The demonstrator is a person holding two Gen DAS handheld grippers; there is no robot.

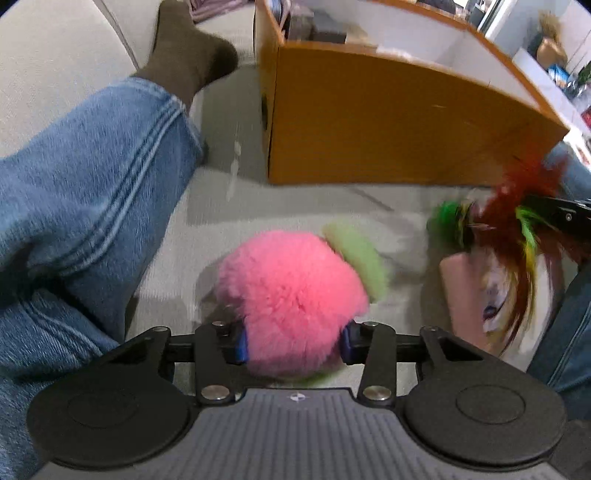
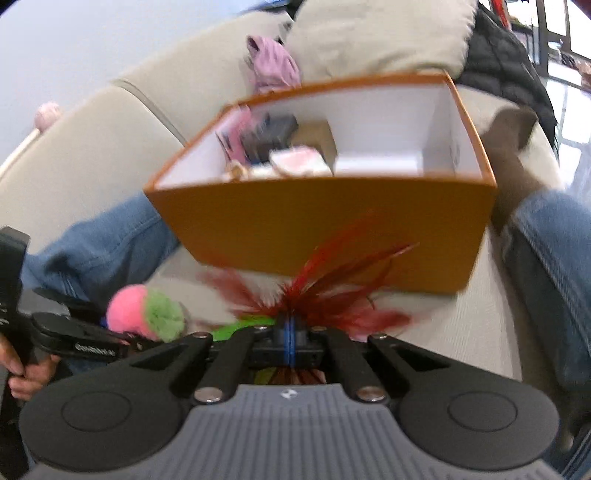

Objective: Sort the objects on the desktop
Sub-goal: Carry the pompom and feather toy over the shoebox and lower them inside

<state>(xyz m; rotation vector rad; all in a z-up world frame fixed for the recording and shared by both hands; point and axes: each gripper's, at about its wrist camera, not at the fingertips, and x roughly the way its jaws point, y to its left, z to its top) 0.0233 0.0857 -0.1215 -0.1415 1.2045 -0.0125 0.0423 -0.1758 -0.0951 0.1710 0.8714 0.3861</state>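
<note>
Inside the orange box (image 2: 332, 221), a dark case (image 2: 271, 138) beside pink packets (image 2: 299, 160).

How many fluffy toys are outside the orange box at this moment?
2. The pink and green pompom sits between the left gripper's pads. The feather toy is clamped in the right gripper. Blur may hide others.

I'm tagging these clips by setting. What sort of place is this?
Probably a living room: the work is on a beige sofa, not a desk. A cushion leans on its back, the orange box stands on the seat, and a person's jeans-clad leg lies alongside.
</note>
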